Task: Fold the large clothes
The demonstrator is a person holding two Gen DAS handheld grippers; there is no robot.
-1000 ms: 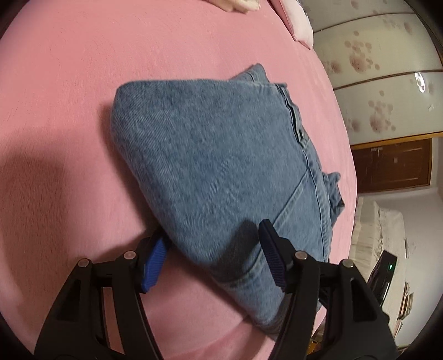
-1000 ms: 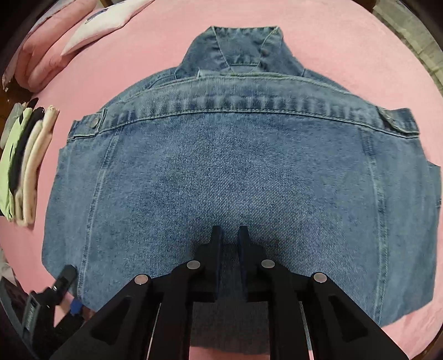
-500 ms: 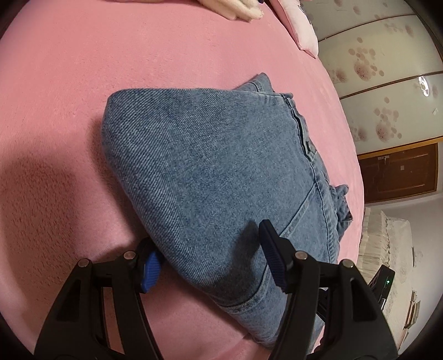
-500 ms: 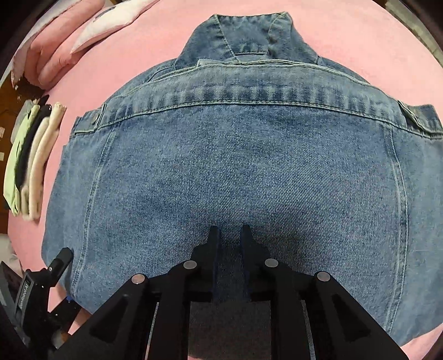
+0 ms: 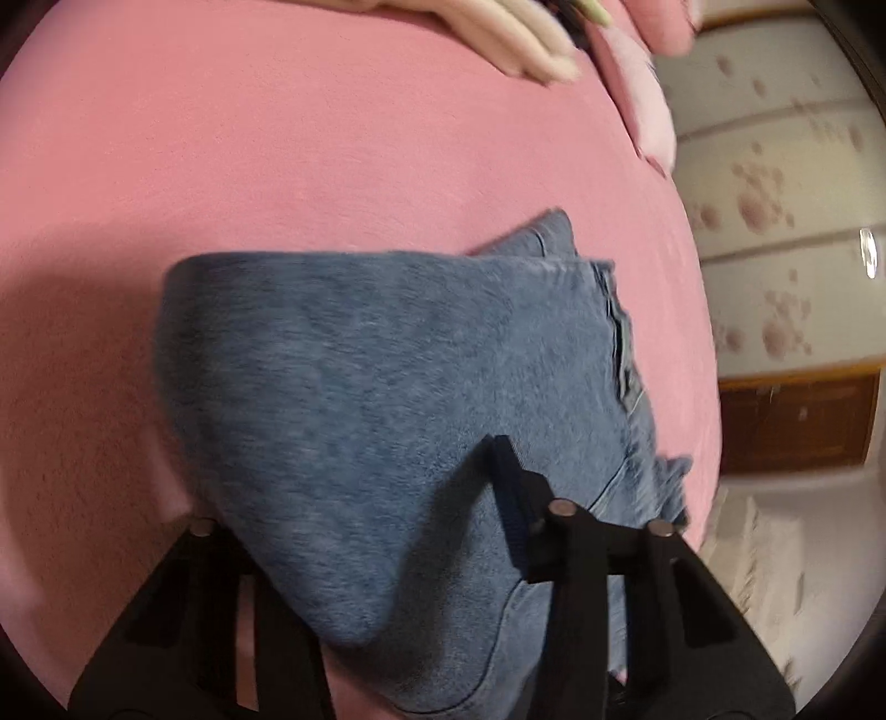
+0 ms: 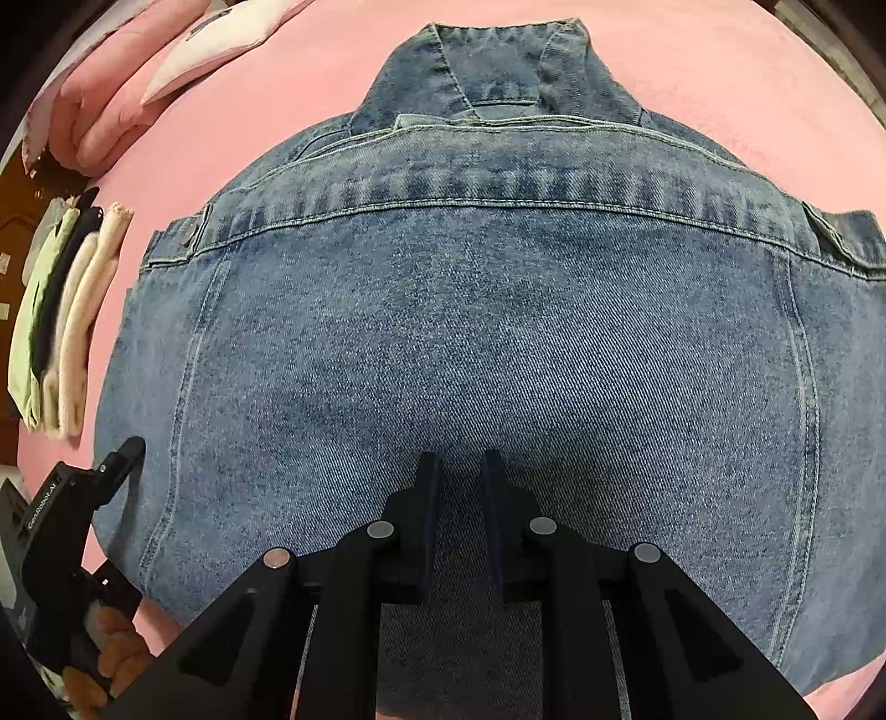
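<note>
Your left gripper point(image 5: 387, 531) is working at the corner of the denim jacket point(image 5: 398, 399), which is lying folded on the pink bed point(image 5: 277, 155). Its fingers are closing with the folded corner between them: one finger point(image 5: 515, 498) is lying on top of the denim, while the other is hidden under the fabric, so you cannot tell whether they are pinching yet. This view is blurring. Beyond the jacket, a stack of folded clothes point(image 5: 526, 44) is sitting at the far edge of the bed.

From the right wrist, the left gripper point(image 6: 119, 459) is reaching in at the jacket's point(image 6: 498, 332) lower left corner. Your right gripper point(image 6: 459, 471) is pointing steeply down at the near edge of the jacket's back panel, its fingers drawn almost together and pinching a ridge of denim. The collar point(image 6: 498, 66) is pointing away from you.
</note>
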